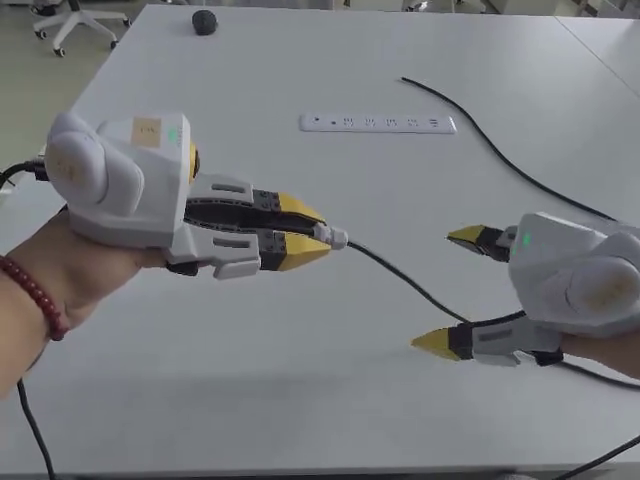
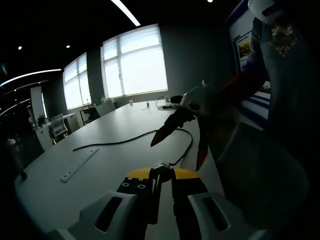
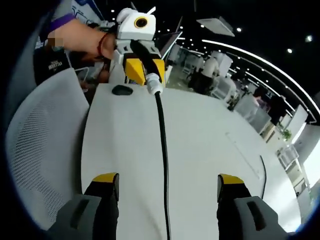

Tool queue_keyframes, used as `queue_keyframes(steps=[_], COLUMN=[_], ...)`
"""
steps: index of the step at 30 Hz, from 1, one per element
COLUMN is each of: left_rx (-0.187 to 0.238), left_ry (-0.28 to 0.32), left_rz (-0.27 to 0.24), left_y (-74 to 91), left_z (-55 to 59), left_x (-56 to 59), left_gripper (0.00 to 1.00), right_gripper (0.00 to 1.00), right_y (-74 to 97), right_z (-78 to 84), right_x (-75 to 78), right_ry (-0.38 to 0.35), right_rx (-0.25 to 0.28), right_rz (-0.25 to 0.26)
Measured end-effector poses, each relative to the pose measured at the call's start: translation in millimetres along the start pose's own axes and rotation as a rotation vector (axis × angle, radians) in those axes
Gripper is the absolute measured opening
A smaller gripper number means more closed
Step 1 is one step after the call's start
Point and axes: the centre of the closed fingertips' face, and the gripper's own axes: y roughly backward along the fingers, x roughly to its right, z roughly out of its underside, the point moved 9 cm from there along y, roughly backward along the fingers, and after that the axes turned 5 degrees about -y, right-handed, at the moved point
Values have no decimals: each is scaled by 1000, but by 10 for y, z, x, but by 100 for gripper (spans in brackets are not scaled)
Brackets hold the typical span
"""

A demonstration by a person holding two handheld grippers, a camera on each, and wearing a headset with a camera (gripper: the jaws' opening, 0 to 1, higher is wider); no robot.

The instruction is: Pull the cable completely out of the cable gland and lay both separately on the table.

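My left hand-held gripper (image 1: 300, 232) pinches the small white cable gland (image 1: 333, 238) above the smooth white counter (image 1: 300, 380). The thin black cable (image 1: 400, 275) (round, matte) trails from it between my right hand-held gripper (image 1: 438, 290)'s spread jaws.

Open-plan office: long white table (image 1: 300, 350), swivel chair (image 1: 75, 22) on castors, large windows (image 2: 135, 62), ceiling strip lights (image 2: 125, 12), power strip (image 1: 378, 123).
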Motion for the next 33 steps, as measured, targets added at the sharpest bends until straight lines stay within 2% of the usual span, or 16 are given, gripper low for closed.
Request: queue_keyframes(steps=[5,7,9,10,20,24,30,33], left_rx=[1,3,3,4,2,3,8,8], left_ry=[-1,0,-1,-1,-4,-6,-7,-9], left_rz=[1,1,2,2,7,9,15,19], left_y=[-11,-14,-14,-14,-26,-30,-36,-43], left_z=[0,-4,-7,-8,-9,-12,-25,-30], left_x=[2,3,5,7,26,33,50,54], left_gripper=[15,15,15,15,15,15,15,15], right_gripper=[83,81,77,77,72,59,29,23], right_y=[5,-1,-2,-9,-18,-8,-18,-36], right_z=[-186,-244,-289,-337,-636,-688,-704,-725], right_x=[-42,-64,-78,-102,-127,-132,-154,-166], right_ry=[31,48,64,75,129,166,208,219], right_rx=[19,41,36,54,103,95,58,61], right_rz=[-7,-20,-12,-30,-26,-26,-43,-54])
